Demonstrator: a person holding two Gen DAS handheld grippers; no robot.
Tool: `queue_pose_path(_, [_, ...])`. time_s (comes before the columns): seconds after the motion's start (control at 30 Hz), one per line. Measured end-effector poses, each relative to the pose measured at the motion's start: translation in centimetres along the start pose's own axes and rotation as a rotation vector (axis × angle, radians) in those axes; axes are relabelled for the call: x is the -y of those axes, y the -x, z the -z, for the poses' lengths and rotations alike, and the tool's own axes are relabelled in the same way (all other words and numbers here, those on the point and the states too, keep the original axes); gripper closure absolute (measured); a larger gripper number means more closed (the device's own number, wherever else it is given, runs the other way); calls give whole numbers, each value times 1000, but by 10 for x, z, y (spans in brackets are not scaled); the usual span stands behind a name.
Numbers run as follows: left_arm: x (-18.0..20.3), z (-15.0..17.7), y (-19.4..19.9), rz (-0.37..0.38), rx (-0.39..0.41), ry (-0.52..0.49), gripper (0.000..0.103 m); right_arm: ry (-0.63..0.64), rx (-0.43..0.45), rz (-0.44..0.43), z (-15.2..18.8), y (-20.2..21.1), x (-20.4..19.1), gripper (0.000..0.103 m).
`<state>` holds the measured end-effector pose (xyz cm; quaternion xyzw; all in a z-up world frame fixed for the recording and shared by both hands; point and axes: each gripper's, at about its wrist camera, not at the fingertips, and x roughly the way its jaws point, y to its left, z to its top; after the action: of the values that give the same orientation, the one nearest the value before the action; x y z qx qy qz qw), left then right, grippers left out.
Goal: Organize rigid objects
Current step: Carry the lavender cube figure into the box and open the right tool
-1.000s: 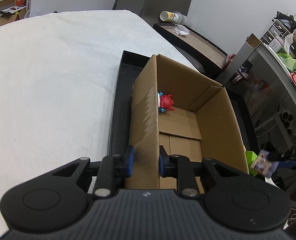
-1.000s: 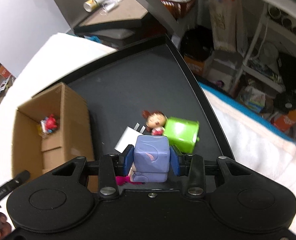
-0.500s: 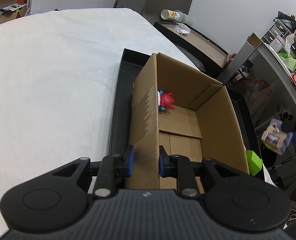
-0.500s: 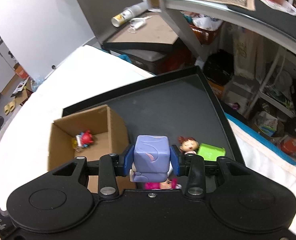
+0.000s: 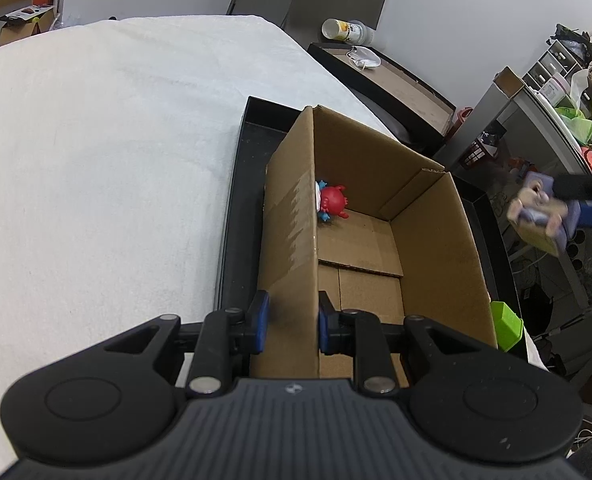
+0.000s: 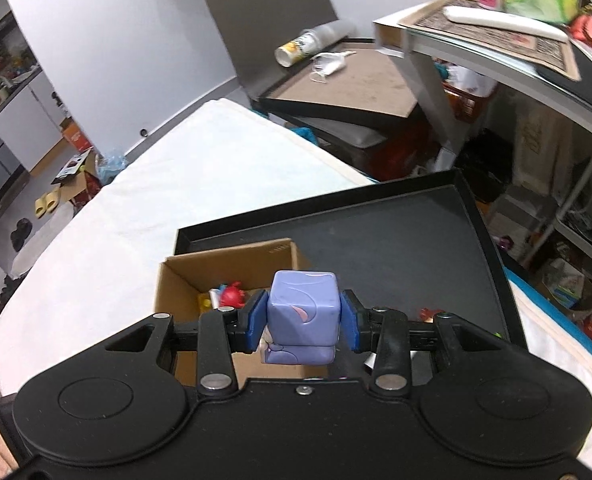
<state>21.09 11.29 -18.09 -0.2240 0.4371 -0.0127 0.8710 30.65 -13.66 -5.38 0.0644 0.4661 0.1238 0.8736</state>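
Observation:
An open cardboard box (image 5: pixel 435 240) stands in a black tray (image 5: pixel 232 216) on the white cloth. My left gripper (image 5: pixel 291 322) is shut on the box's near left wall. A red figure (image 5: pixel 333 202) lies inside at the far left corner. My right gripper (image 6: pixel 303 320) is shut on a purple block-headed figure (image 6: pixel 303 312), held in the air beside and above the box (image 6: pixel 184 276); that figure (image 5: pixel 541 214) shows blurred at the right in the left wrist view. A green cube (image 5: pixel 505 324) lies in the tray to the right of the box.
A low brown table (image 6: pixel 355 76) with a lying can (image 6: pixel 296 50) and a mask stands beyond the cloth. A cluttered grey desk (image 6: pixel 495 48) and shelves fill the right. The tray's floor (image 6: pixel 375 240) beyond the box shows dark and bare.
My right gripper has risen with the purple figure and moved toward the box; the green cube and doll have dropped out of its view. The left gripper has kept still on the box wall.

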Motion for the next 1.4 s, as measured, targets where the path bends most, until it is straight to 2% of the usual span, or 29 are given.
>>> queue_pose_path(0.3, [-1,0,0,4,-1,1,80,50,-19,-47,-7,-20,-34,65])
queue_pose_path(0.67, [-1,-1,-1,9,-4,-7,80,80,-66,-56,-2,-55,-58,65])
queue_pose_path(1.4, [-4,-1,-2,13,-6,-3,80,195,-85,59,3,-110,-70,64])
